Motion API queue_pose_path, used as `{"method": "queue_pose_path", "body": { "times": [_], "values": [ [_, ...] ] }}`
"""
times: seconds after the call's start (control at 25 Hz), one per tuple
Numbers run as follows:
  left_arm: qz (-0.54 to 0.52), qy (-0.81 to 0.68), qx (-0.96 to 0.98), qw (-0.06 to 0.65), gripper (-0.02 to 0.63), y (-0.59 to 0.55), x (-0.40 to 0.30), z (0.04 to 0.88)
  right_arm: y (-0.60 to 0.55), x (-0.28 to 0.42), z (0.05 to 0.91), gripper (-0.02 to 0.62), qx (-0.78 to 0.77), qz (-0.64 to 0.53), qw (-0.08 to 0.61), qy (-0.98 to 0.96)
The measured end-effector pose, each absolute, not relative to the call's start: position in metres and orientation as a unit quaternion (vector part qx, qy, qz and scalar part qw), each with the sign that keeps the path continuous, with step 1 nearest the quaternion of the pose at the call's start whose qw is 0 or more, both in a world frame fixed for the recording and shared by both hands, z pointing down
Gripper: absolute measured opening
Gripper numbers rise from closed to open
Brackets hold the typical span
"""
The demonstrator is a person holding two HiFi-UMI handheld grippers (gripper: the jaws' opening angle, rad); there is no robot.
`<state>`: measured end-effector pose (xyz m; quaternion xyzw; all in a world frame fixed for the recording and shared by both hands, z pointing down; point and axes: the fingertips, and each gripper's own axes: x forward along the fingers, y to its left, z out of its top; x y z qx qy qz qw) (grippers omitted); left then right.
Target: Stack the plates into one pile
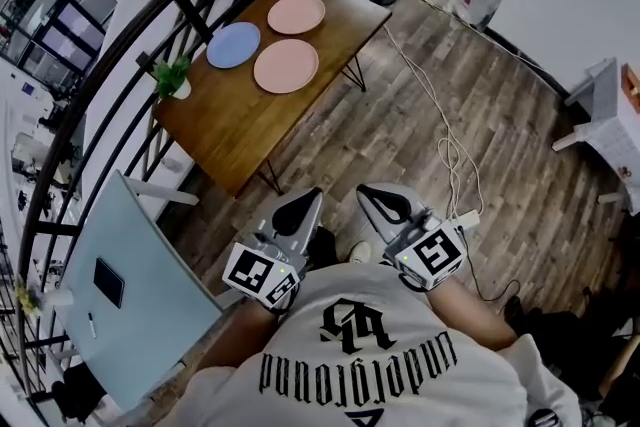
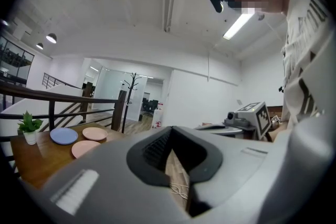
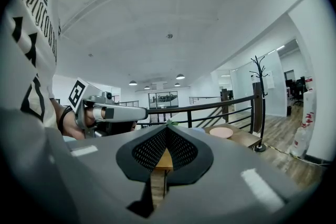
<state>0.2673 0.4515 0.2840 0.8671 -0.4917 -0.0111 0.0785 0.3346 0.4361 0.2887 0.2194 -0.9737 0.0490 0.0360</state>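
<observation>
My left claw (image 1: 298,210) and right claw (image 1: 388,205) are shut, empty. I'd get closer, then open one by the plates (image 1: 286,65) at the table's (image 1: 230,130) far end.

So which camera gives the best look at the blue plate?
The head view: the blue plate shows whole from above, beside two pink plates. The left gripper view shows it edge-on, small; the right gripper view barely shows it.
</observation>
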Motion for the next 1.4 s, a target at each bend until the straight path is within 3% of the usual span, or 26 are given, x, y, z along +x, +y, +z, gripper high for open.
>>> {"method": "queue_pose_path", "body": {
  "times": [0.64, 1.4],
  "values": [
    [-0.023, -0.472, 0.877, 0.09, 0.046, 0.381, 0.253, 0.291, 0.369, 0.327, 0.295, 0.0, 0.257, 0.053, 0.043, -0.964],
    [-0.027, -0.484, 0.87, 0.087, 0.046, 0.258, 0.069, 0.286, 0.233, 0.151, 0.293, 0.0, 0.243, 0.047, 0.079, -0.966]
  ]
}}
